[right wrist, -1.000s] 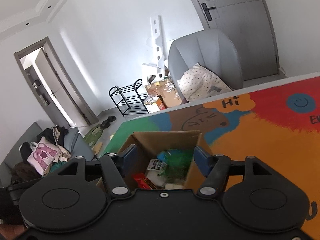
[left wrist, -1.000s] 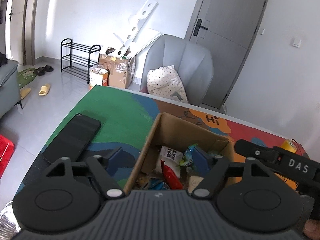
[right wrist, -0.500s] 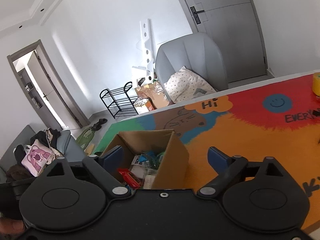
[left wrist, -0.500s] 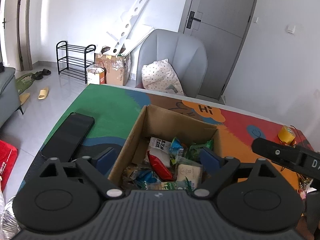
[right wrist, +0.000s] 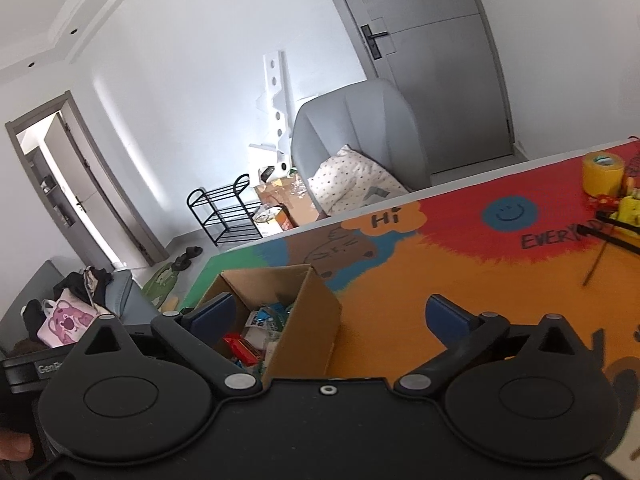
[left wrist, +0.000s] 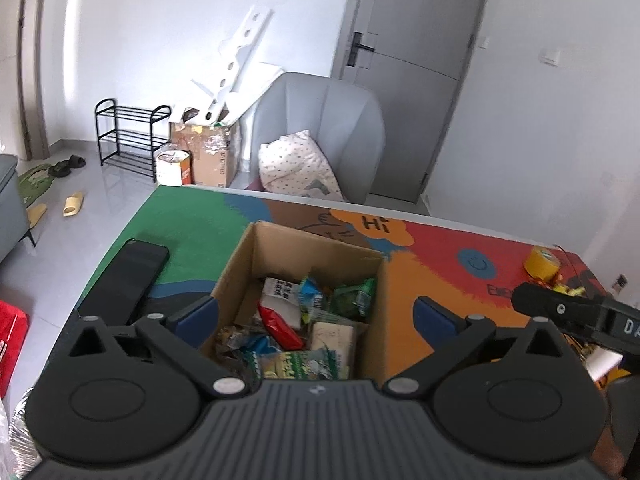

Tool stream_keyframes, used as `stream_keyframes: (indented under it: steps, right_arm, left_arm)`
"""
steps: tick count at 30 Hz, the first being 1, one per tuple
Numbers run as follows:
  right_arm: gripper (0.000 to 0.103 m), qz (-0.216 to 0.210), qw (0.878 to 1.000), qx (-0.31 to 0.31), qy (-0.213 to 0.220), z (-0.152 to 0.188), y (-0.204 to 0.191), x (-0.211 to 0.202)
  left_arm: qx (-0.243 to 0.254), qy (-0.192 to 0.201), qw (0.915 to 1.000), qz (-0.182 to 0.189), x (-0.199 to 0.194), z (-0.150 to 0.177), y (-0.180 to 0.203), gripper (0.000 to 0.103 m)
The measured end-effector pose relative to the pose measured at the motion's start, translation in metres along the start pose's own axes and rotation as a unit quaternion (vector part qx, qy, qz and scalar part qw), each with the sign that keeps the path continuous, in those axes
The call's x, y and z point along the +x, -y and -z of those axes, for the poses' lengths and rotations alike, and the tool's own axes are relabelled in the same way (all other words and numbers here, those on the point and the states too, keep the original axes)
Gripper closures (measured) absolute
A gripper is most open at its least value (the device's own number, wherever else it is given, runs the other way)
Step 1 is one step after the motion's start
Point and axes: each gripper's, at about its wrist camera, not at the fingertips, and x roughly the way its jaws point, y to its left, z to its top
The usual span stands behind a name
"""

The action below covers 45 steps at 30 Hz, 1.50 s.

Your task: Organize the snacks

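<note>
Both grippers point(left wrist: 316, 314) point(right wrist: 330, 318) back (one box point(left wrist: 280, 264))

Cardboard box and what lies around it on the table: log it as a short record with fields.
box: cardboard box, open top, on the colourful mat
contents: snack packets, red, green, blue and white, piled loose
left of box: black phone, flat on the mat
far right corner: yellow tape roll
left tool: open, jaws have just been opening, nothing held
right tool: open, jaws have just been opening, nothing held
</note>
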Motion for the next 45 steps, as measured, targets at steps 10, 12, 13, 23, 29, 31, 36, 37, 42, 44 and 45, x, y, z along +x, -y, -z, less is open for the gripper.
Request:
stream_keyframes:
  steps: [10,12,13,23,29,31,36,37,42,44,45]
  right_arm:
    - [0.0,0.015,1.0,-0.002,0.025,0.004,0.006,-0.041]
    - [0.0,0.015,0.999,-0.005,0.028,0.006,0.005,-0.049]
    - [0.0,0.016,0.999,-0.009,0.03,0.006,0.004,-0.053]
    - [0.0,0.032,0.998,-0.042,0.042,0.011,-0.004,-0.095]
    - [0.0,0.048,0.996,-0.051,0.054,0.01,-0.005,-0.113]
    - [0.0,0.053,0.995,-0.055,0.057,0.01,-0.006,-0.119]
    - [0.0,0.062,0.993,-0.075,0.066,0.017,-0.009,-0.134]
    - [0.0,0.063,0.993,-0.076,0.068,0.018,-0.009,-0.137]
    - [0.0,0.067,0.993,-0.068,0.068,0.022,-0.001,-0.146]
    - [0.0,0.068,0.993,-0.068,0.066,0.026,0.0,-0.148]
    - [0.0,0.068,0.993,-0.069,0.064,0.028,0.0,-0.148]
  left_arm:
    - [0.024,0.011,0.9996,-0.003,-0.032,0.007,0.017,0.0]
    - [0.028,0.014,0.9995,-0.003,-0.04,0.008,0.019,0.0]
    - [0.028,0.016,0.9995,-0.002,-0.044,0.009,0.019,0.0]
    - [0.054,0.039,0.9978,-0.002,-0.082,0.02,0.027,0.0]
    - [0.056,0.062,0.9965,-0.003,-0.106,0.026,0.021,0.0]
    - [0.053,0.069,0.9962,-0.003,-0.113,0.027,0.018,0.0]
    - [0.055,0.077,0.9955,-0.002,-0.128,0.035,0.009,0.0]
    - [0.057,0.078,0.9953,-0.006,-0.13,0.037,0.008,0.0]
    - [0.062,0.085,0.9943,-0.018,-0.141,0.044,0.0,0.0]
    - [0.061,0.087,0.9942,-0.021,-0.143,0.047,-0.003,0.0]
    - [0.06,0.087,0.9942,-0.021,-0.144,0.049,-0.005,0.0]
